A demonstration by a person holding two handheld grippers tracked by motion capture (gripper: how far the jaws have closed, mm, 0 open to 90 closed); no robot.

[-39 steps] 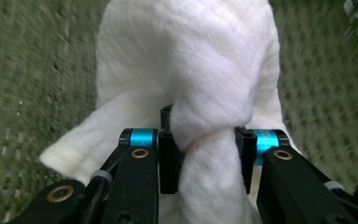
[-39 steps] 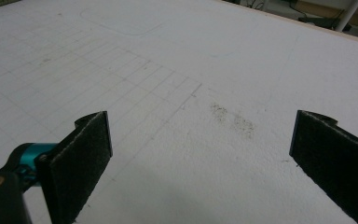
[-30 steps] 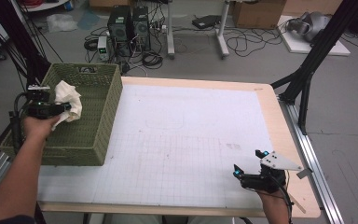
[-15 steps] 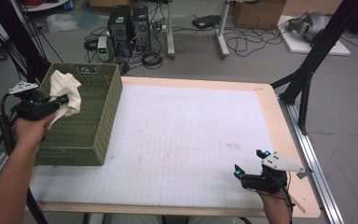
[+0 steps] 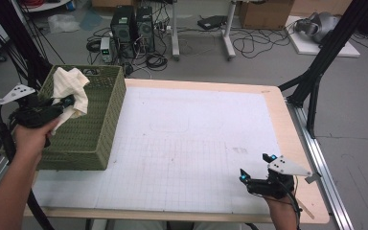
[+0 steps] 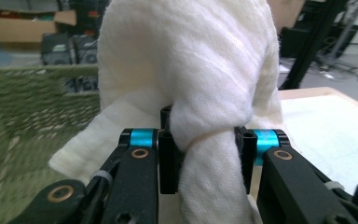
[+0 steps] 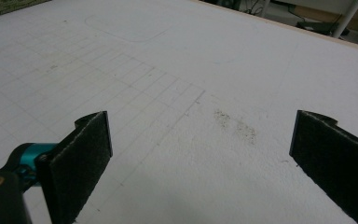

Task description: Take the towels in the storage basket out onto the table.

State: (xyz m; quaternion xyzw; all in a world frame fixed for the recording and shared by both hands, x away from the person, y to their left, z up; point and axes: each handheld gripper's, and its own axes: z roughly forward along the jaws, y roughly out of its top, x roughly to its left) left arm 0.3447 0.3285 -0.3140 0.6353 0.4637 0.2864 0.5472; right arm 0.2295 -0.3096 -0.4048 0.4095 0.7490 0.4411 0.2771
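From my seat the table (image 5: 196, 139) spreads wide, its white gridded mat bare apart from a faint rounded outline toward twelve o'clock and a few dark specks toward four o'clock. At nine o'clock sits the green woven basket (image 5: 93, 129), its open top facing up. My left tool (image 5: 60, 103) is pinching a white cloth (image 5: 72, 88) held above the basket's near rim; in the left gripper view the cloth (image 6: 191, 70) is cinched tight between the pads (image 6: 168, 161), a fat fold rising above them and a twisted tail hanging below. It looks soft, thick and loosely crumpled, likely a towel or rag, so I judge it will sag and swing. I read the step as lifting it out of the basket; to do that well I would keep the pinch firm and raise it until the tail clears the rim before carrying it toward three o'clock. My right tool (image 5: 258, 177) rests at five o'clock, jaws spread wide over the mat.
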